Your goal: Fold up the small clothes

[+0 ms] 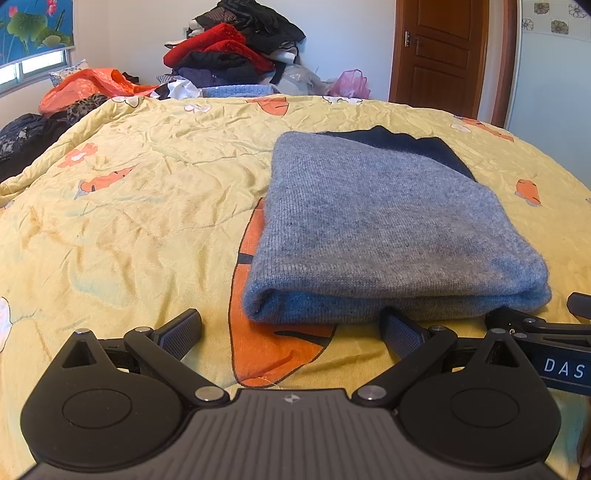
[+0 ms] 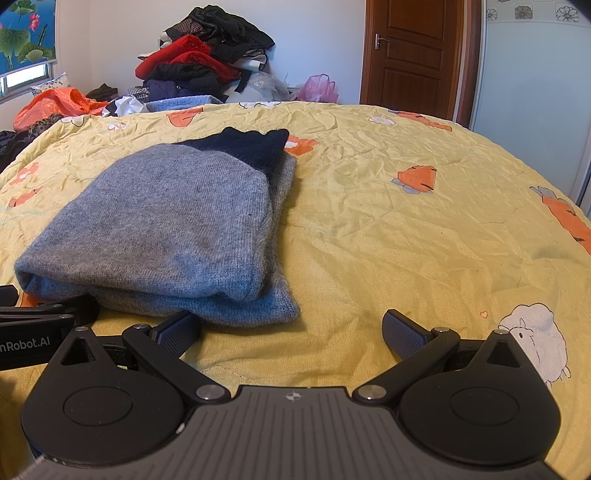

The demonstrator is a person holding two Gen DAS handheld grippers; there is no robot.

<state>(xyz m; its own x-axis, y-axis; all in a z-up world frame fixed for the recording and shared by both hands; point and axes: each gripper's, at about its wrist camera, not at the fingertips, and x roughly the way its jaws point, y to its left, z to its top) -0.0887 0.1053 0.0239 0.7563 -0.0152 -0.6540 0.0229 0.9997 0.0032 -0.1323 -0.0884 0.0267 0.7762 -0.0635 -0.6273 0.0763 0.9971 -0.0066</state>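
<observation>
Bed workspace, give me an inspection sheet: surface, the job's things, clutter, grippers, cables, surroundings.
Surface: yellow quilt with orange and sheep prints, wrinkled, covering the bed.
Job's things: grey knit sweater folded into a compact stack, a navy part showing at its far end.
Clutter: pile of red and black clothes beyond the bed's far edge; orange bag and pink bag near it.
Grippers: left hand-held gripper open, one finger at the sweater's near edge; right hand-held gripper open, holding nothing.
Cables: nothing seen.
Surroundings: wooden door shut, window at far left, lotus picture above it.
</observation>
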